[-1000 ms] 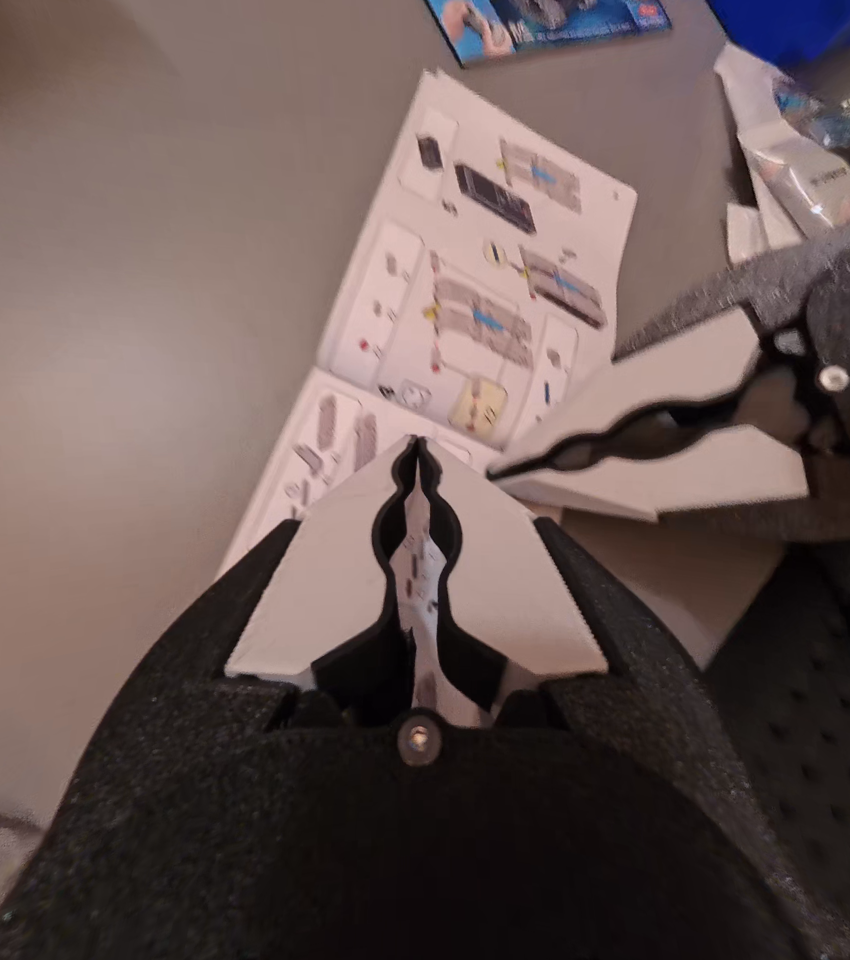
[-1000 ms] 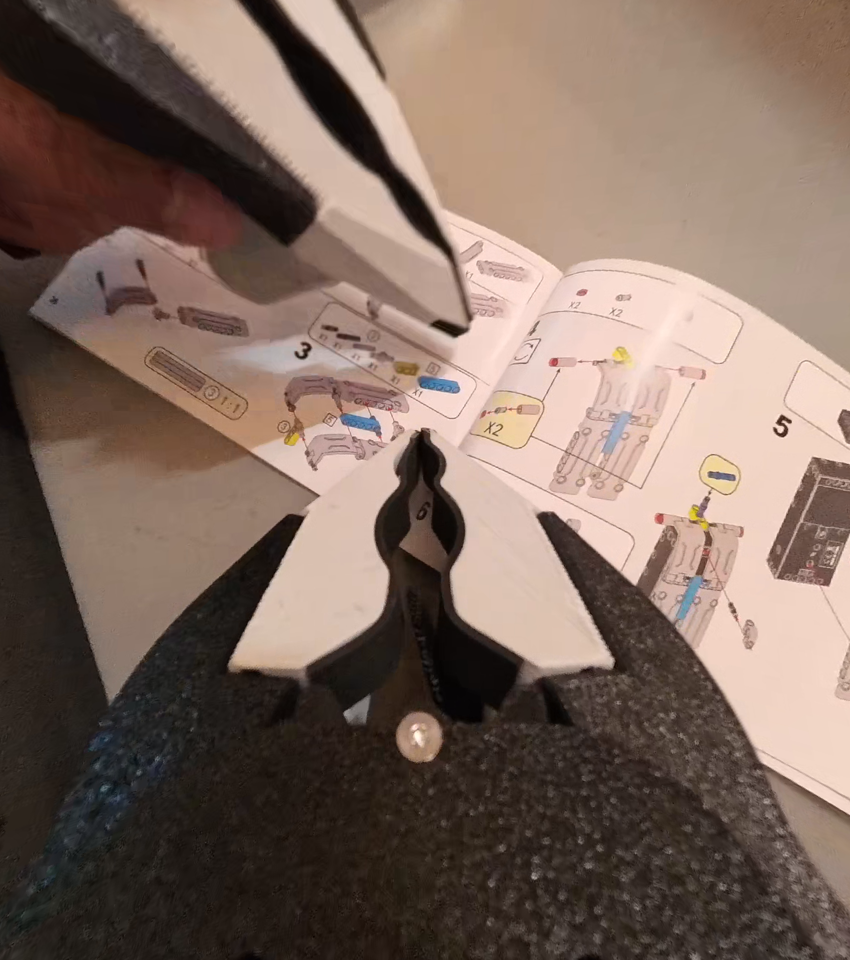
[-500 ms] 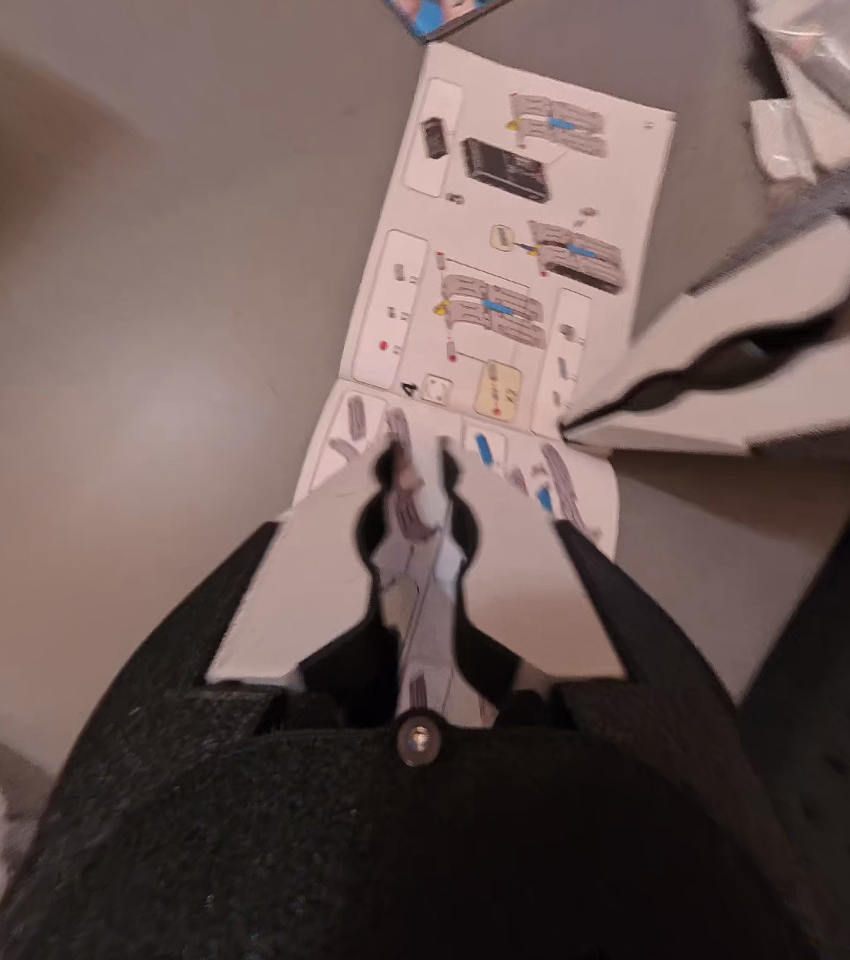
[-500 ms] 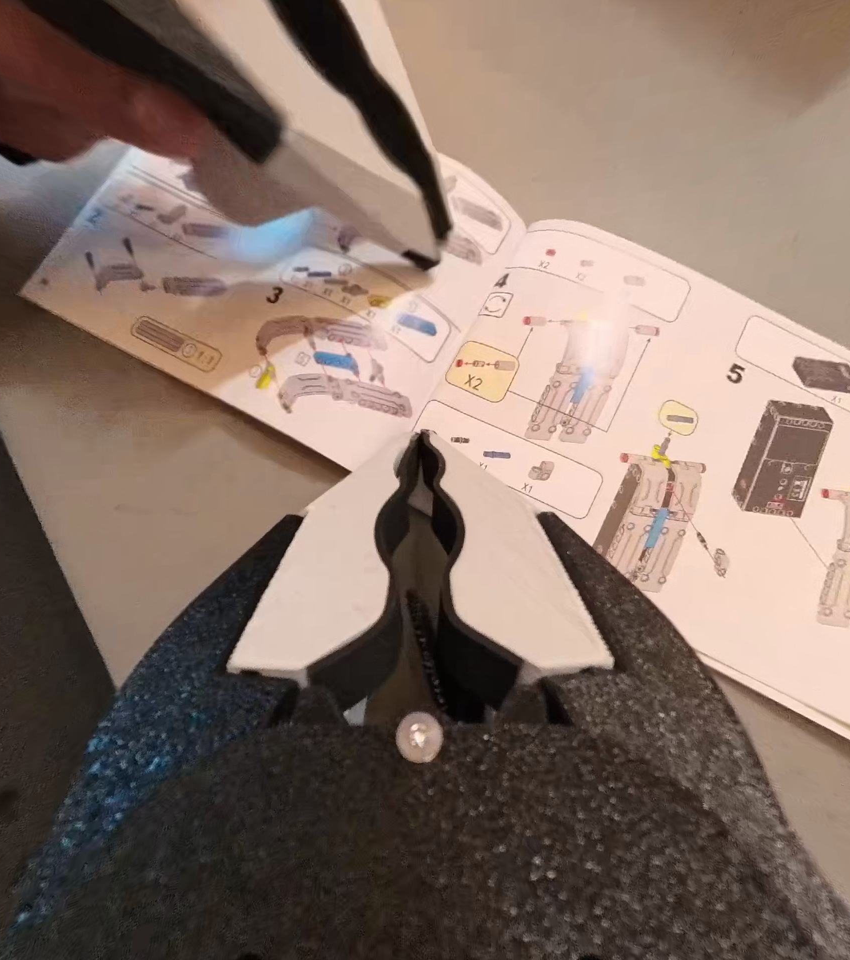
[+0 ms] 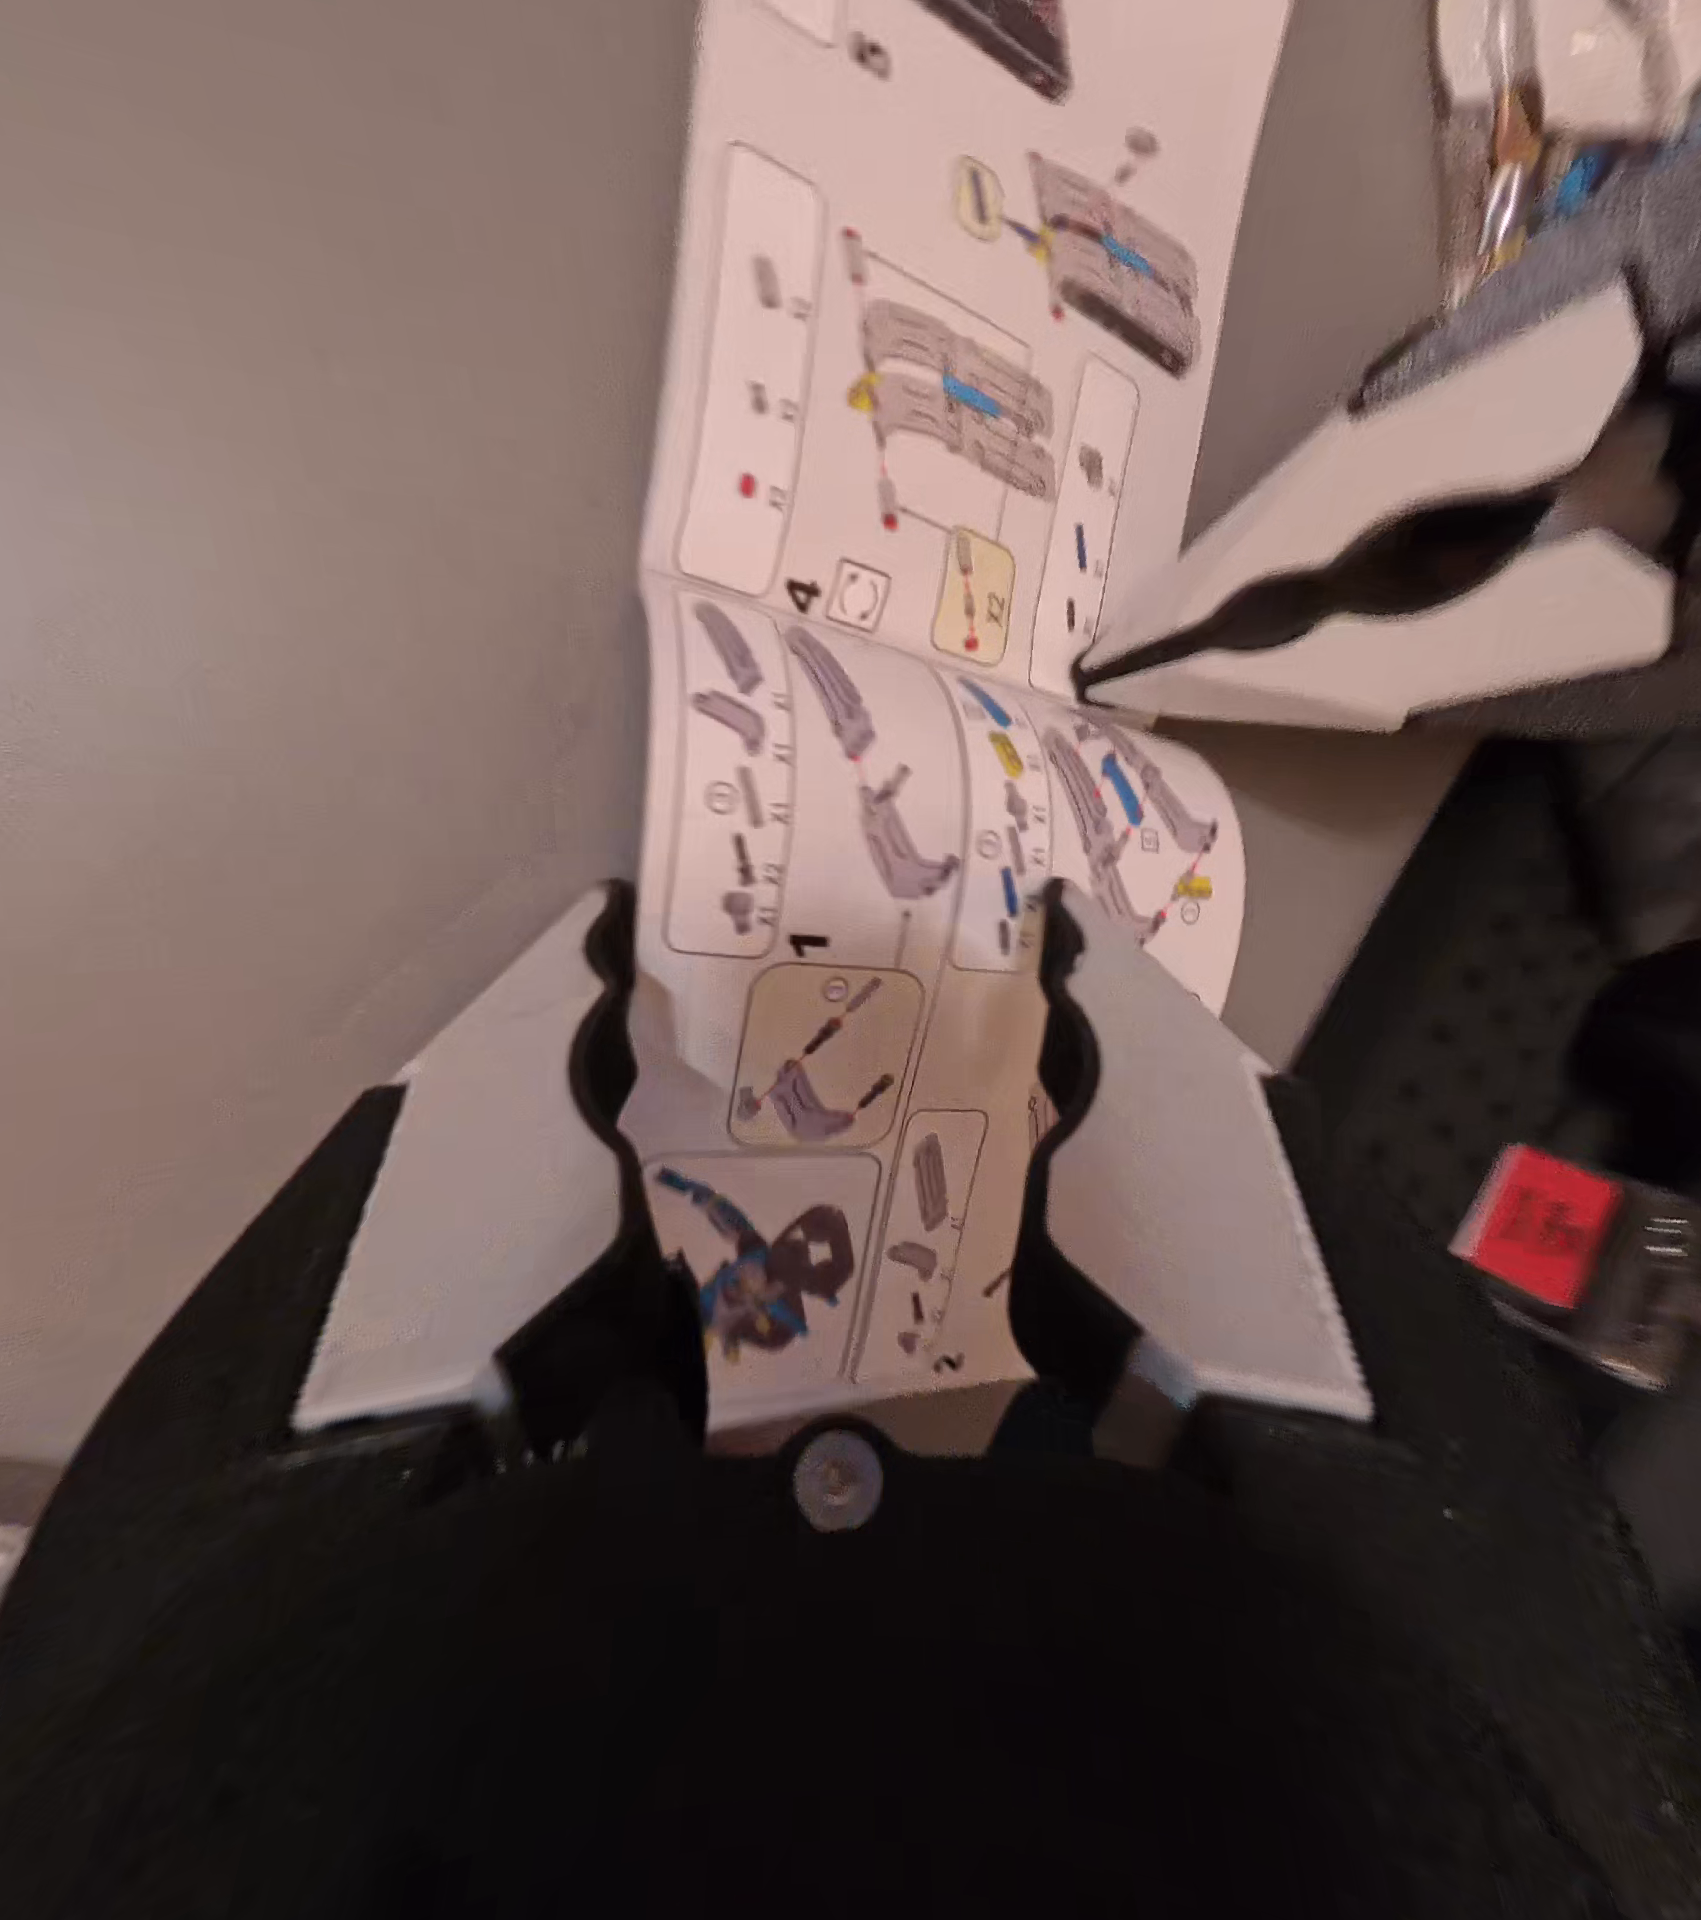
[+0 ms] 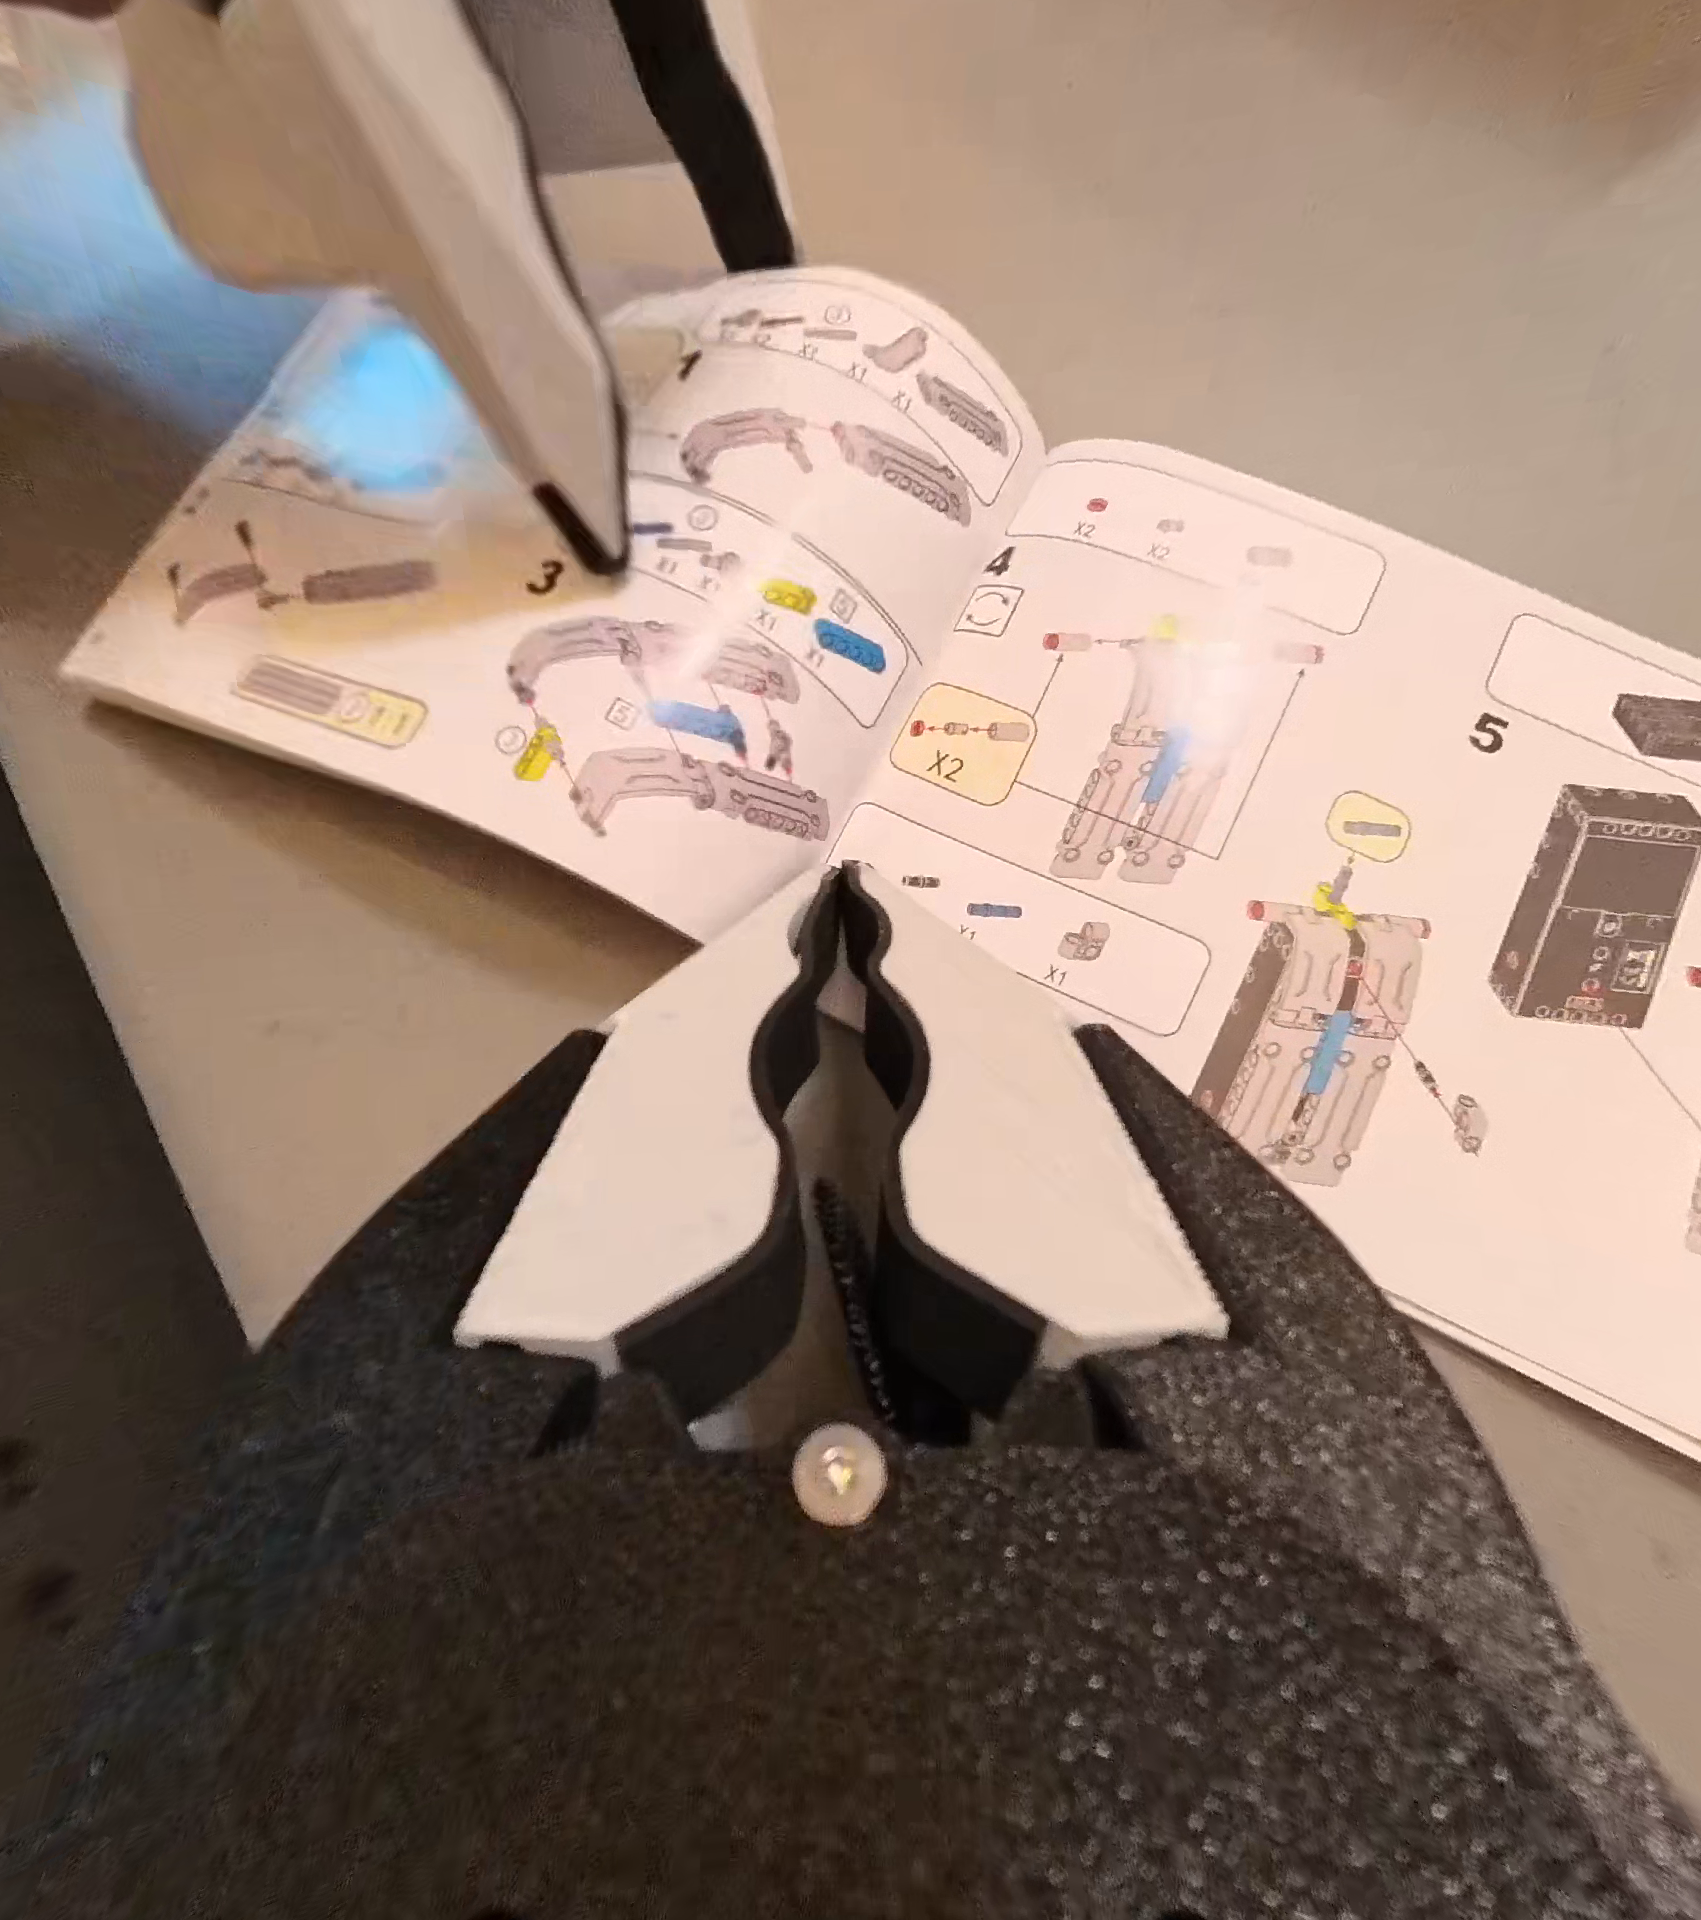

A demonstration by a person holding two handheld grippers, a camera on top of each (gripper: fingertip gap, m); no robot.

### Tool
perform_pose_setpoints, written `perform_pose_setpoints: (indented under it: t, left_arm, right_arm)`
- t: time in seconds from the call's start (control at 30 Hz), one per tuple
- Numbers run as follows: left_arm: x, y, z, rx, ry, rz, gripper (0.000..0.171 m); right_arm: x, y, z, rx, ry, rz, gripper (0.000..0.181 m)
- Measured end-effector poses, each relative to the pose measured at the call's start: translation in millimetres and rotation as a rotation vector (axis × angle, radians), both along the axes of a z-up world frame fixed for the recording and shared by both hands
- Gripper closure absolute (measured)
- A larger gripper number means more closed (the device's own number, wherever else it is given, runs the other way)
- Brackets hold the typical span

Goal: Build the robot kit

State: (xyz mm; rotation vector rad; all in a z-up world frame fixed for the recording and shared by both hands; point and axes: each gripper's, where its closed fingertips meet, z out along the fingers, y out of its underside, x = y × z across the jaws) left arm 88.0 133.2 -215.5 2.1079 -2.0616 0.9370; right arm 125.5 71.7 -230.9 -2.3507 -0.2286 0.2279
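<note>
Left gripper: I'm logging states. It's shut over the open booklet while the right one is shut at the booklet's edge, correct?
Not quite. The left gripper is open, its fingers spread over the booklet, as the left wrist view shows. The right gripper is shut at the booklet's edge.

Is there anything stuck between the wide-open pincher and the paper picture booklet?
Nothing visible. The open left gripper hangs right over the white instruction booklet lying open on the grey table, with only air between. The shut right gripper sits off at the booklet's edge, not in between.
</note>
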Motion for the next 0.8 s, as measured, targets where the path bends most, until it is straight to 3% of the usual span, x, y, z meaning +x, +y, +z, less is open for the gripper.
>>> perform_pose_setpoints:
  t: [0.13,0.23,0.37,0.6,0.7,0.8]
  left_arm:
    - [13,2,7,-0.287,0.153,0.124,0.113]
    - [25,0,23,-0.464,0.181,0.155,0.131]
    - [31,20,43,-0.364,0.183,0.09,0.165]
    - [39,46,68,0.074,0.194,-0.209,0.168]
    - [56,72,86,0.2,0.154,-0.234,0.17]
    - [69,107,88,0.221,0.161,-0.193,0.17]
  right_arm:
    - [-1,-1,0,0.012,0.014,-0.016,0.181]
    - [-1,-3,0,0.017,0.001,-0.027,0.181]
    - [0,-2,1,0.034,-0.025,-0.022,0.181]
    - [-5,10,10,0.065,-0.019,-0.01,0.181]
    - [14,22,27,0.116,0.027,-0.058,0.179]
    - [54,39,37,0.109,0.057,-0.178,0.175]
